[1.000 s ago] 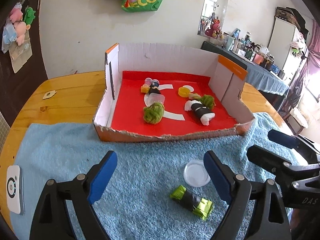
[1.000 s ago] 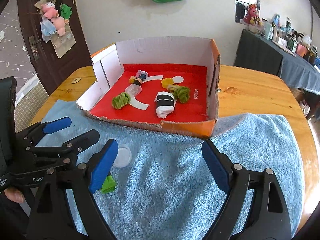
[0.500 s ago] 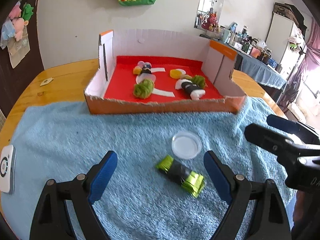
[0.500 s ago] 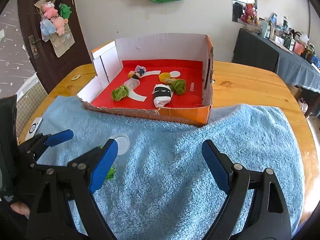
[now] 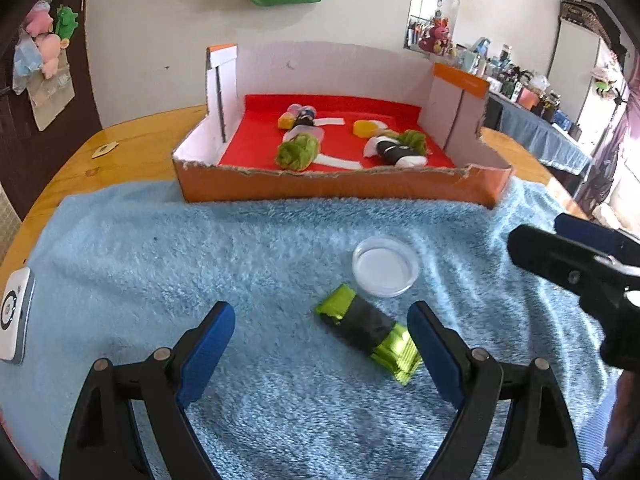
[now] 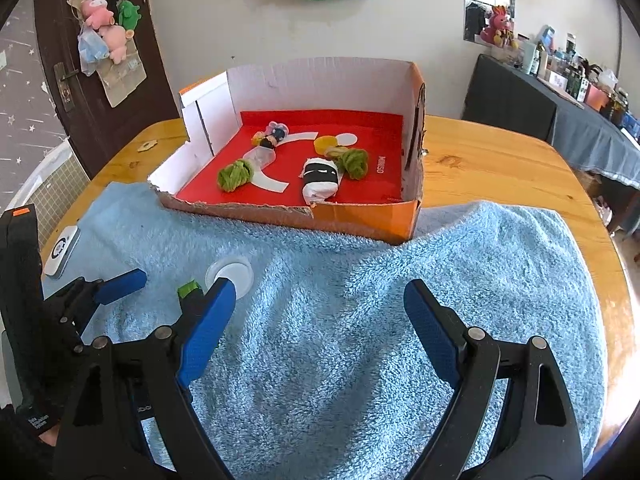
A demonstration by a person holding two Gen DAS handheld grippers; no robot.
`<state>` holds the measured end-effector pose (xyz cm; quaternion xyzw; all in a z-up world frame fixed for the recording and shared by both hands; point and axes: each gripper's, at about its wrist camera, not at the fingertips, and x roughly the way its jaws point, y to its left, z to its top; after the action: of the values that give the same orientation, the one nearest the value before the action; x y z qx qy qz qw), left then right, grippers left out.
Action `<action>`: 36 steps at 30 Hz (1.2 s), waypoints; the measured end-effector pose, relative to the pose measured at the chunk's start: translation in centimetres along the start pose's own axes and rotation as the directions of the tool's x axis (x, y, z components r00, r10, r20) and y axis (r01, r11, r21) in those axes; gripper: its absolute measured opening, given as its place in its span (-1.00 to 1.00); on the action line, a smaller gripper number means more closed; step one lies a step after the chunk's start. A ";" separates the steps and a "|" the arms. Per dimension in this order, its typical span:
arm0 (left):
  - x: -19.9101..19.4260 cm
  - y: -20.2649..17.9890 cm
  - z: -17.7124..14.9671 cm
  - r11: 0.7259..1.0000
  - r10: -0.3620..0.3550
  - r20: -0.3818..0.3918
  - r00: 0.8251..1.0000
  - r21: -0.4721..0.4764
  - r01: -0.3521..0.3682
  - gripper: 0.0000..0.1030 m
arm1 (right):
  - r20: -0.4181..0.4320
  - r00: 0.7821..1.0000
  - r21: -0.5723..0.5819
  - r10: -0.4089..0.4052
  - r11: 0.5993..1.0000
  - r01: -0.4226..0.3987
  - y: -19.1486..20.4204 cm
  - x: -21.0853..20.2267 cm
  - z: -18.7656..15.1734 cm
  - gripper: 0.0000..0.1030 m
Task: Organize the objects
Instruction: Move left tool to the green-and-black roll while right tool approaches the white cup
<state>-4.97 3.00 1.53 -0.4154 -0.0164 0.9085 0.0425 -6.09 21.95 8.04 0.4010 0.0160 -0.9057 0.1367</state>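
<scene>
Covering most of the table [image 6: 500, 168], a blue towel [image 5: 248, 248] carries an open box [image 5: 340, 188] at its far edge, with yarn balls and small rolls on its red floor. Both the left tongs [image 5: 320, 340] and the right tongs [image 6: 316, 312] stand spread and empty. A green-and-black roll [image 5: 366, 330] lies on the towel between the left tongs' tips, just beside a clear lid [image 5: 385, 266].

A rounded wooden worktop [image 6: 500, 164] carries a blue fluffy towel [image 6: 400, 300] across its near part. The cardboard box [image 5: 340, 188] sits behind, its front edge on the towel. A small wooden tag [image 5: 105, 149] lies on bare wood at left; a white device [image 5: 14, 316] rests at the towel's left edge.
</scene>
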 end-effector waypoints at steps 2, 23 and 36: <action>0.2 0.4 -0.1 1.000 0.014 -0.004 1.000 -0.009 -0.014 0.77 | -0.004 1.000 -0.003 0.004 1.000 -0.004 0.1 0.2 0.0 0.68; -0.4 5.2 0.1 0.998 0.049 0.009 0.999 -0.043 -0.048 0.61 | -0.073 0.997 -0.131 0.016 0.991 -0.026 3.9 5.1 -0.2 0.67; -0.2 5.7 0.2 0.999 0.005 0.001 1.000 -0.050 -0.005 0.53 | -0.109 0.982 -0.200 0.153 0.965 -0.172 4.3 6.7 0.7 0.65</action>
<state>-5.30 -2.74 1.44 -0.4156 -0.0381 0.9082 0.0300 -9.80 16.12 3.94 0.4258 0.0843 -0.8652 0.2509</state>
